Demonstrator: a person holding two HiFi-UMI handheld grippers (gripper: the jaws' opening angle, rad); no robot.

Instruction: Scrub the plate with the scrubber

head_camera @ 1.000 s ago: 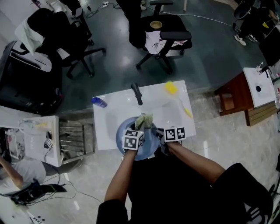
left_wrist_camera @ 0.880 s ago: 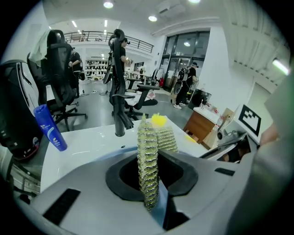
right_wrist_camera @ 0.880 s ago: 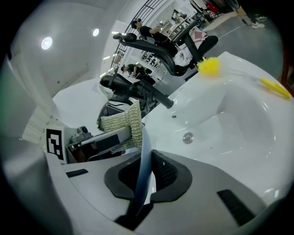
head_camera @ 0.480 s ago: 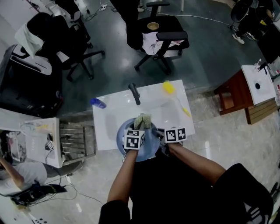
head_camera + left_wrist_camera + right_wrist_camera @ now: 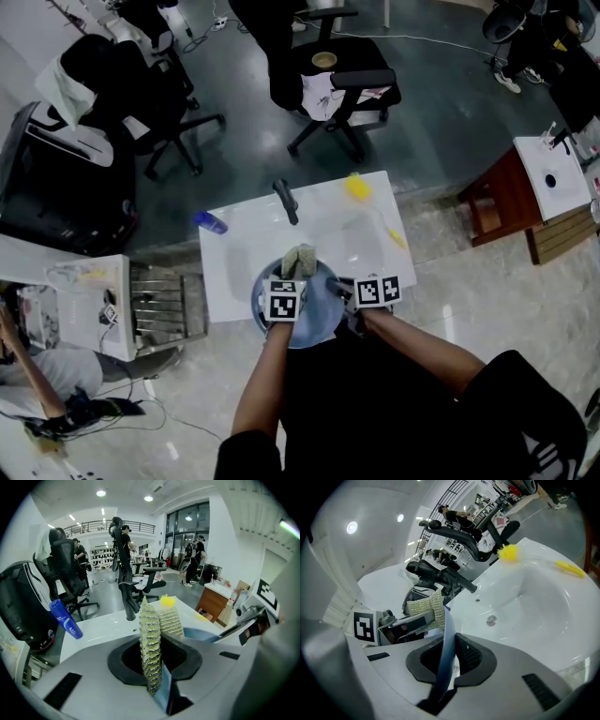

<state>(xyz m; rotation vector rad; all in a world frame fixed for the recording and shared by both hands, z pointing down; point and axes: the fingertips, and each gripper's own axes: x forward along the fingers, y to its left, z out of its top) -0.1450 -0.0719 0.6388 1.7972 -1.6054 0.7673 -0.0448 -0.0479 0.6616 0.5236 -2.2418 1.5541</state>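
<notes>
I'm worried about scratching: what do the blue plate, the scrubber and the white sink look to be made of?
The round blue plate is probably plastic, smooth and fairly matte: its thin edge shows no glaze shine. The yellow-green knitted scrubber is a ribbed mesh with glinting threads that look metallic. The white sink is glossy, likely ceramic or acrylic, with light streaks across its bowl.

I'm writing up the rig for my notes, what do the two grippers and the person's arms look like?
Both the left gripper and right gripper have pale grey shells and black padded jaws. Each carries a white cube with black square markers. The person wears a black top, with no sleeves over the forearms.
</notes>
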